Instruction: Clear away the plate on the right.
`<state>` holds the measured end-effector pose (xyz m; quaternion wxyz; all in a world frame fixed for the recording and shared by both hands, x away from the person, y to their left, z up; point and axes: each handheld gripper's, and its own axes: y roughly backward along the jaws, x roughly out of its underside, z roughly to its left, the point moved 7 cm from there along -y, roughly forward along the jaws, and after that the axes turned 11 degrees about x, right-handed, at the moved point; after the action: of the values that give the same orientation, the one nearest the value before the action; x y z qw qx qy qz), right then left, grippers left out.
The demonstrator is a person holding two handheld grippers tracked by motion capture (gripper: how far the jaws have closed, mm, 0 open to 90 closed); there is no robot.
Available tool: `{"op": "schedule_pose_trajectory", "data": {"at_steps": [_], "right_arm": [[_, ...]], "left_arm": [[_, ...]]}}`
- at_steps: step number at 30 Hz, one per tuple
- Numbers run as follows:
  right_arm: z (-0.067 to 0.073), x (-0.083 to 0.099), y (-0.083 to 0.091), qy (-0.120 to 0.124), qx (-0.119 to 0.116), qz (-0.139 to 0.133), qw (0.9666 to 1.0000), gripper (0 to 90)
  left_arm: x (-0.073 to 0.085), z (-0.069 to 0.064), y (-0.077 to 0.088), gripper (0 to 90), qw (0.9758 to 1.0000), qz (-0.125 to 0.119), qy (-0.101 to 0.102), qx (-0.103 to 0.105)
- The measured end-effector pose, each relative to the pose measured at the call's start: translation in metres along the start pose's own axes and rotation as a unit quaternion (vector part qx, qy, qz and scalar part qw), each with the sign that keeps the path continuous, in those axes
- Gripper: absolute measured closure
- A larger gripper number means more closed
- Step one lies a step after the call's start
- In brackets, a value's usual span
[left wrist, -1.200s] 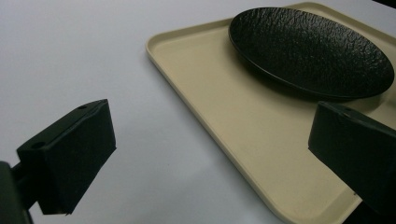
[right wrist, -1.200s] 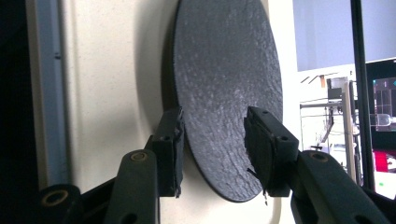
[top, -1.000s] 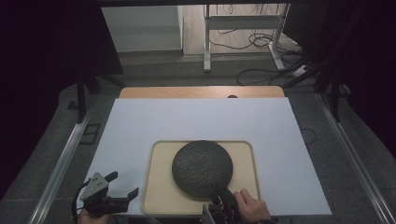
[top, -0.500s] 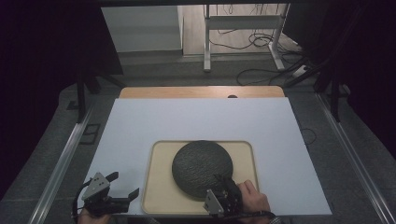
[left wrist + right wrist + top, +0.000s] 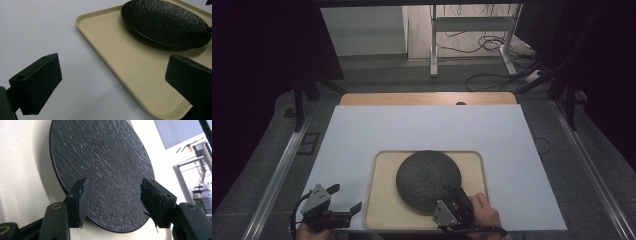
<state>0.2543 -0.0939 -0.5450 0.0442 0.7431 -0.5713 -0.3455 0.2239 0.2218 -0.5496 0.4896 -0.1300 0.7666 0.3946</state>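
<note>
One round plate (image 5: 428,180) flat on tray (image 5: 384,205)

Dim surroundings, evenly lit, sharp close-ups.

No lettering, label, brand mark or number can be read anywhere: the tray (image 5: 384,210), the dark plate (image 5: 428,180), the white table (image 5: 422,130) and both grippers carry no legible writing
</note>
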Motion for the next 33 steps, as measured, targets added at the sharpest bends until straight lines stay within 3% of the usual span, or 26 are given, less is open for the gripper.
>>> {"op": "schedule_pose_trajectory", "data": {"at_steps": [4,19,33], "right_arm": [[-0.003,0.002,-0.001,-0.037,-0.003,0.0,0.9993,35.9],[-0.016,0.011,-0.001,-0.09,-0.022,-0.001,0.9957,28.7],[-0.029,0.021,-0.003,-0.152,-0.035,0.003,0.9877,21.4]], "left_arm": [[0.0,0.0,0.0,0.4,1.0,0.001,-0.001,-0.001],[0.0,-0.001,0.001,0.4,1.0,0.001,-0.003,-0.003],[0.001,-0.001,0.001,0.4,1.0,-0.002,-0.002,-0.006]]}}
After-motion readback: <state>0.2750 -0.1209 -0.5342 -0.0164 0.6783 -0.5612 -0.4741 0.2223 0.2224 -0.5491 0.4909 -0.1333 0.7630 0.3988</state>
